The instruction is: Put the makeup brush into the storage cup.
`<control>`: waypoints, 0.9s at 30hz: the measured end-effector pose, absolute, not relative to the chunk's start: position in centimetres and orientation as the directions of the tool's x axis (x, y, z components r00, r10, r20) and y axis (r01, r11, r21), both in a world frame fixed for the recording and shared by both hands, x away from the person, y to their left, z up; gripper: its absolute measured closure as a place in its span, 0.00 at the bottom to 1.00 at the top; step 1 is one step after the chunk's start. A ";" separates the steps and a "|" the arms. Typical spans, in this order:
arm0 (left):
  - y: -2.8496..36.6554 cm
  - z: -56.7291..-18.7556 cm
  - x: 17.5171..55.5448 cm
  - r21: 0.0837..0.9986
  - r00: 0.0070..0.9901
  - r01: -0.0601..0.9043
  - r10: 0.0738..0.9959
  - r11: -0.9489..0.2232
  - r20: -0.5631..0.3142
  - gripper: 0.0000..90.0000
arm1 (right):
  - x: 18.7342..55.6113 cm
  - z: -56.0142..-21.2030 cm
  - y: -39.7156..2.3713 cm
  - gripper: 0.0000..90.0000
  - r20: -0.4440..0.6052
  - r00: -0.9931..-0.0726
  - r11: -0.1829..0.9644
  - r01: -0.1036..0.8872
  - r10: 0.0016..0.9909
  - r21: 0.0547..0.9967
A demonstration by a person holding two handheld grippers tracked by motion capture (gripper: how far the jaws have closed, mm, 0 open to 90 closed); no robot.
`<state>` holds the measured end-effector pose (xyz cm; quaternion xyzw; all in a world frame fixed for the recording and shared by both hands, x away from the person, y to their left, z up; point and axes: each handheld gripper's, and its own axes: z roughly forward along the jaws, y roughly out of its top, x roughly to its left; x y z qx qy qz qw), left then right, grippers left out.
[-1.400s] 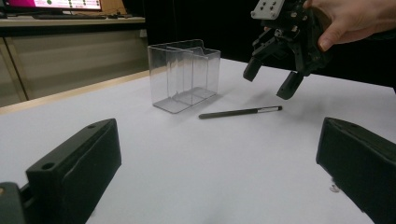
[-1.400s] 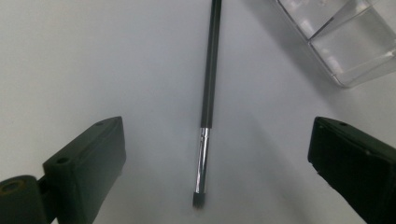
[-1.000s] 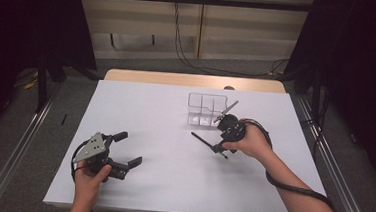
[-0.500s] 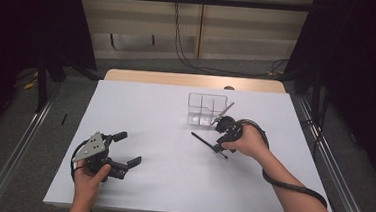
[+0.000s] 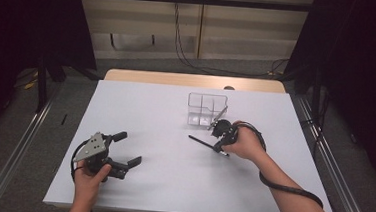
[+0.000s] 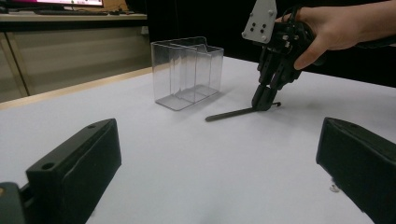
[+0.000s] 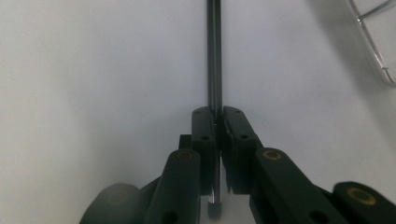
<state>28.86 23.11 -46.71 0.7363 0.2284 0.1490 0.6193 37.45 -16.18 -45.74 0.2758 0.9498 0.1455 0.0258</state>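
Pen [image 5: 201,141] is what your right tool [image 5: 219,147] has clamped: a thin, dark, straight rod lying flat on the white surface [image 5: 170,185], just in front of the clear organiser box [image 5: 206,109]. In the high view its long axis runs slantwise, the free end pointing toward the left and slightly away from you, the gripped end under your right hand [image 5: 243,144]. In the right gripper view the pen [image 7: 214,56] runs straight up the middle, from between the 2 black pads to the top edge; its barrel looks smooth with a faint sheen, and a short rounded stub pokes out behind the pads. The jaws have just been closing and now press on the barrel from both sides.

From the left gripper view the pen [image 6: 233,113] lies level on the surface, and the right tool [image 6: 265,99] comes down on it steeply near one end, a grey plate with small holes on top.

The organiser box [image 6: 187,70] is transparent hard plastic, rectangular, open at the top, with inner walls that split it into compartments; it stands upright, near the pen but not touching it.

Your left tool [image 5: 124,157] rests well apart at the near left of the surface, its 2 blocky matte black jaws wide apart with nothing between them. No readable writing shows on anything.
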 end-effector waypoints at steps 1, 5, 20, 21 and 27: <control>23.1 -46.7 28.8 0.980 0.850 0.152 0.523 -0.129 -0.063 0.00 | 37.5 -45.7 -16.2 0.94 0.031 -0.847 0.806 0.516 0.531 0.291; 23.2 -46.6 28.8 0.981 0.849 0.150 0.524 -0.125 -0.064 0.00 | 37.4 -45.7 -16.3 0.94 0.036 -0.848 0.804 0.515 0.529 0.298; 22.2 -46.4 28.7 0.976 0.858 0.149 0.511 -0.156 -0.050 0.00 | 36.0 -43.6 -18.2 0.94 0.065 -0.836 0.765 0.527 0.545 0.370; 22.2 -46.4 28.7 0.976 0.859 0.149 0.510 -0.156 -0.049 0.00 | 35.9 -43.5 -18.3 0.94 0.062 -0.841 0.769 0.519 0.537 0.373; 21.8 -46.3 28.5 0.978 0.862 0.145 0.504 -0.153 -0.049 0.00 | 34.9 -43.2 -18.2 0.94 0.074 -0.860 0.779 0.492 0.505 0.389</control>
